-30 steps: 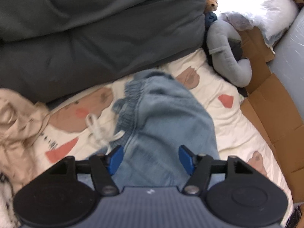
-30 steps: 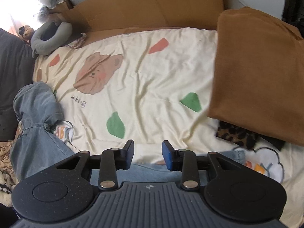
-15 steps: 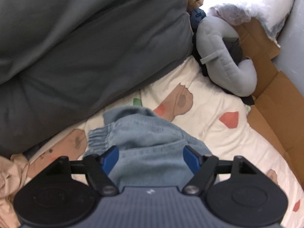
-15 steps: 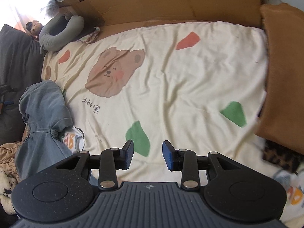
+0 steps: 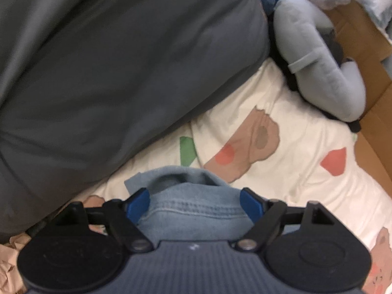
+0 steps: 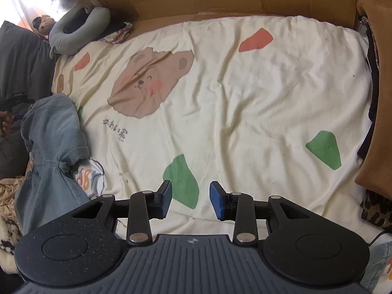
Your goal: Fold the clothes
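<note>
Light blue denim trousers (image 5: pixel 191 208) lie bunched on the cream bear-print sheet (image 5: pixel 294 161). My left gripper (image 5: pixel 194 204) is open, its blue pads on either side of the denim fold, low over it. In the right wrist view the same denim (image 6: pixel 54 147) lies at the left edge of the sheet (image 6: pixel 245 98). My right gripper (image 6: pixel 190 199) is open and empty above a green patch of the sheet, well to the right of the denim.
A dark grey duvet (image 5: pixel 110 73) fills the left. A grey neck pillow (image 5: pixel 318 68) and cardboard (image 5: pixel 367 49) lie at the far right. A brown folded garment (image 6: pixel 377 98) and leopard-print cloth (image 6: pixel 374 208) sit at the right. Beige clothes (image 6: pixel 9 196) pile at the left.
My left gripper has moved forward along the denim toward its far end, near the duvet. My right gripper has swung left, away from the brown garment, and opened wider.
</note>
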A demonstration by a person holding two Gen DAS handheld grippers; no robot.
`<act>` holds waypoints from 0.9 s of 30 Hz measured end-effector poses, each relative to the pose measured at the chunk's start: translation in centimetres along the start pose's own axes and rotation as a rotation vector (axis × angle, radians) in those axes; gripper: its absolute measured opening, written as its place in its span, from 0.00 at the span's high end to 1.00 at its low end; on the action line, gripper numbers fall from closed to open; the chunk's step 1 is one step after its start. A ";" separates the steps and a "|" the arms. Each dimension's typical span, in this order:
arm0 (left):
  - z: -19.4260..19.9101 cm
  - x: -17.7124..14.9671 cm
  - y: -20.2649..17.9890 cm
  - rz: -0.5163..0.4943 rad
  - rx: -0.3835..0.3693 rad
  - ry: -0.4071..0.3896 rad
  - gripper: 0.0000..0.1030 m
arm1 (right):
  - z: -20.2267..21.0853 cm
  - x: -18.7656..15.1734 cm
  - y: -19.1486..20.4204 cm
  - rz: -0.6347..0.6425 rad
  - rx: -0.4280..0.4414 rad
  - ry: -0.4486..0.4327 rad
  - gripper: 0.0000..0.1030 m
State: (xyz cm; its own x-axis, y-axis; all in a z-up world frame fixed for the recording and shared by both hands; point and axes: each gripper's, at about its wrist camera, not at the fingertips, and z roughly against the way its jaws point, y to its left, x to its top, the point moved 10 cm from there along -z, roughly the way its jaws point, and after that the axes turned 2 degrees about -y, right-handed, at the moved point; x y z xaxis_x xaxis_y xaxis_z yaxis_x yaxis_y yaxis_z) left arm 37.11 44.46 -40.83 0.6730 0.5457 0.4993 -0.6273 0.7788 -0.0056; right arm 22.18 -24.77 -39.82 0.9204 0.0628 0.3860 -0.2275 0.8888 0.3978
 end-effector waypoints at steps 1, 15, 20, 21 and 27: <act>-0.5 -0.1 0.2 0.004 0.006 0.013 0.07 | -0.1 -0.1 -0.1 -0.002 -0.002 0.005 0.60; 0.1 -1.5 0.8 -0.083 -0.023 0.033 0.89 | -1.5 -0.6 1.0 0.018 0.013 0.037 0.60; 3.6 -1.9 1.2 -0.065 -0.076 -0.015 0.90 | -1.2 -0.1 1.9 0.033 0.023 0.029 0.60; 4.3 -2.2 1.3 -0.059 -0.087 -0.022 0.90 | -1.1 0.1 2.1 0.035 0.025 0.025 0.60; 9.5 -4.9 1.8 -0.045 -0.155 -0.053 0.91 | 0.2 1.1 3.3 0.040 0.041 -0.005 0.60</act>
State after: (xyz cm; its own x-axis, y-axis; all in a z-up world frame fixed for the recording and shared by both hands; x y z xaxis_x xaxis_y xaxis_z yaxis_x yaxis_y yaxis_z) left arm 28.96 40.24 -35.08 0.6749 0.4957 0.5466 -0.5264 0.8425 -0.1142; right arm 22.41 -21.88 -37.96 0.9087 0.0961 0.4062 -0.2773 0.8664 0.4154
